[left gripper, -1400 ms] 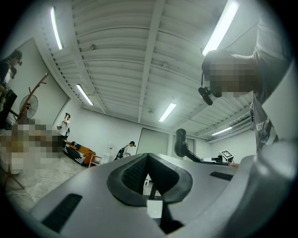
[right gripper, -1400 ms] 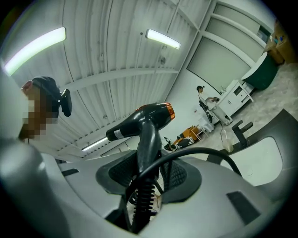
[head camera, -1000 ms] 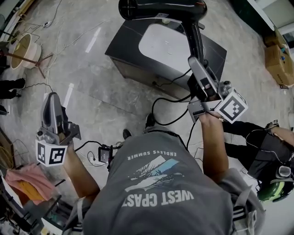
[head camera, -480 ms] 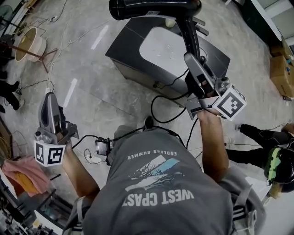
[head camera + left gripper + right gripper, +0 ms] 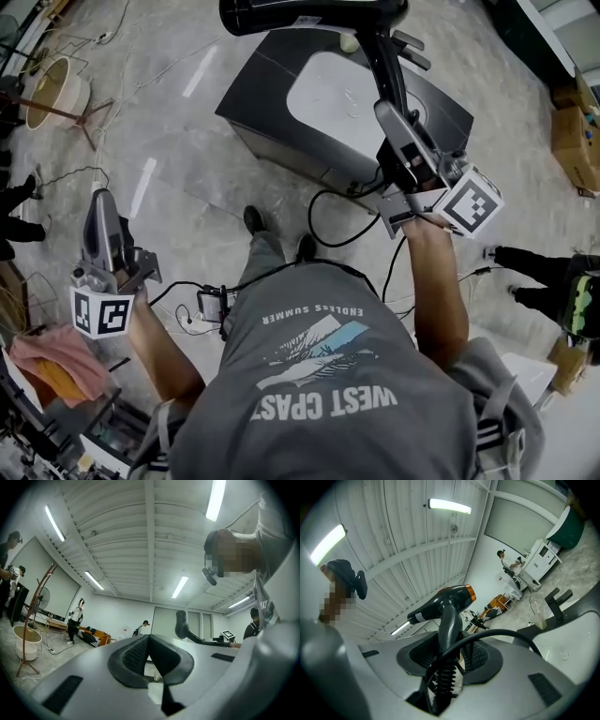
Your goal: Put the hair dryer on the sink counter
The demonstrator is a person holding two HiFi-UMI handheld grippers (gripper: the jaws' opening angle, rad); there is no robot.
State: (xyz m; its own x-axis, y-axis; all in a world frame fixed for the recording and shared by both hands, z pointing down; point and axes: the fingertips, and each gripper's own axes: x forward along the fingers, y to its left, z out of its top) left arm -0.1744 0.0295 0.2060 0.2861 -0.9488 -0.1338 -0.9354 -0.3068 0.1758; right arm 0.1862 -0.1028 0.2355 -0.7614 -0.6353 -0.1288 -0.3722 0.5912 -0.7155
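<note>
Pink cloth (image 5: 47, 361) lies bunched at the far left, low by the person's elbow, and further up that side a pale bucket (image 5: 42, 94) sits on a thin-legged stand on the grey marble floor (image 5: 187, 187). Just in from there the left tool (image 5: 101, 199) is held out at the person's side, well apart from everything else. Its jaws are clenched together, pad against pad, pointing up and away towards the ceiling lights.

In the middle stands the person in a grey printed T-shirt (image 5: 319, 375), feet on the floor in front of a dark tabletop (image 5: 258, 80) with a white basin (image 5: 328, 94) sunk into it. A black cord (image 5: 323, 211) loops down past the near edge of that tabletop.

Over the basin is the black hair dryer (image 5: 309, 14), in the air and clear of the tabletop, its barrel lying across with the nozzle pointing left and its handle hanging down. The right tool (image 5: 386, 112) is grasping that handle from below, a pad on either side of it, with the ribbed cord collar sitting between the jaws. Further right, a cardboard box (image 5: 572, 131) rests on the floor.
</note>
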